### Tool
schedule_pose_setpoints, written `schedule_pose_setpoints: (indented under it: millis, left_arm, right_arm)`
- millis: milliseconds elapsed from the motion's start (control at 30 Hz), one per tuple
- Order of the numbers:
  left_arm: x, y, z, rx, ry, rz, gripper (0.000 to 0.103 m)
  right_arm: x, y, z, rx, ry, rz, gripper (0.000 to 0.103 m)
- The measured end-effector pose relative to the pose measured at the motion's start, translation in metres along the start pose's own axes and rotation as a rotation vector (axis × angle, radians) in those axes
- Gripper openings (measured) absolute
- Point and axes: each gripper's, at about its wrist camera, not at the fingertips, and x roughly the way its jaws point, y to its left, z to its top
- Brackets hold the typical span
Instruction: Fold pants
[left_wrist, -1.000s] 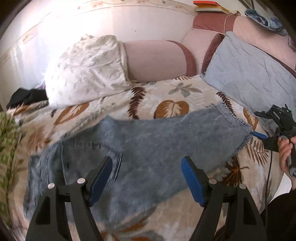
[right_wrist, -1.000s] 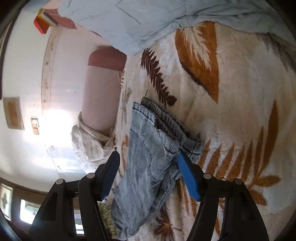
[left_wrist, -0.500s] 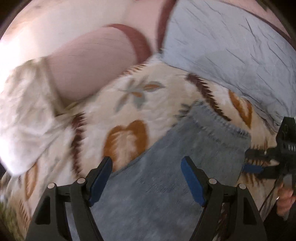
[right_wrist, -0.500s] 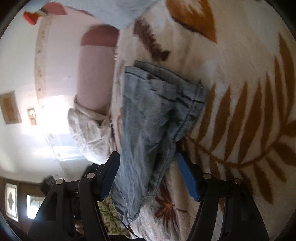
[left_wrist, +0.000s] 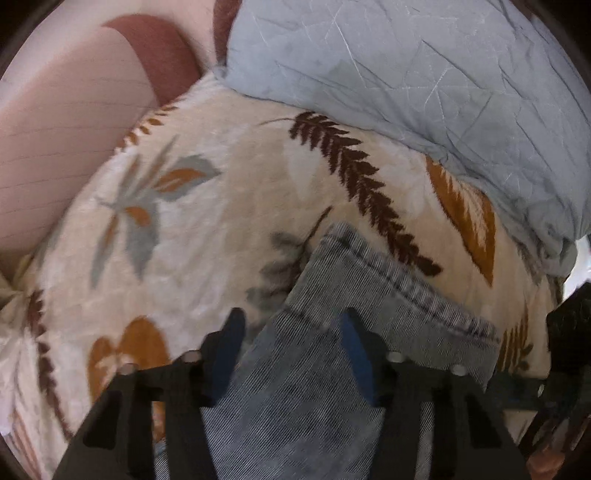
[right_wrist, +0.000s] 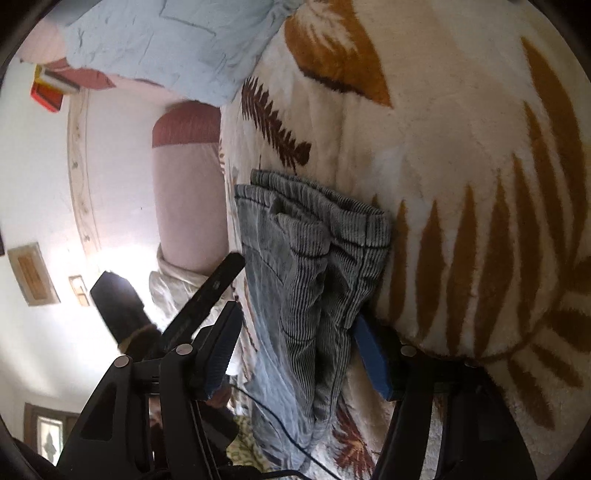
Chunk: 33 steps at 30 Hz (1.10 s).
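The left tongs (left_wrist: 291, 350) point steeply down over the far corner of the pants (left_wrist: 332, 369) at the hem, jaws closing with denim between them but not yet pinched. The right tongs (right_wrist: 295, 354) straddle the near corner of the same bunched end, closing too — cloth between, not clamped. Both sit at this end; the long axis runs off leftward across the leaf-print bed cover (left_wrist: 207, 229). A blue quilt (left_wrist: 424, 74) lies beyond, then a pink headboard (left_wrist: 66, 129) and white walls.
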Motion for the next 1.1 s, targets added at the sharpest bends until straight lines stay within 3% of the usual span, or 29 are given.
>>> schedule_pose_setpoints:
  millis: [100,267,467,567,733,1100]
  left_arm:
    - [0.007,-0.004,0.008,-0.004,-0.005,-0.062,0.048]
    - [0.023,-0.014,0.013,0.040,0.025,-0.061,0.047]
    - [0.027,-0.015,0.012,0.025,-0.006,-0.088,0.047]
    - [0.026,-0.015,0.010,0.023,-0.027,-0.087,0.043]
    - [0.021,-0.017,0.001,0.003,-0.075,-0.071,0.031]
    - [0.003,-0.016,-0.014,-0.076,-0.138,-0.071,0.019]
  right_arm:
    - [-0.001,-0.003,0.002,-0.003,0.000,0.003,0.060]
    - [-0.002,-0.005,0.002,-0.003,-0.007,0.008,0.059]
    - [0.000,-0.002,-0.001,-0.013,-0.017,0.001,0.058]
    - [0.003,0.002,-0.005,-0.019,-0.029,-0.011,0.051]
    - [0.006,0.000,-0.005,-0.043,-0.043,-0.056,0.023]
    - [0.004,0.015,-0.012,-0.140,-0.065,-0.080,0.017]
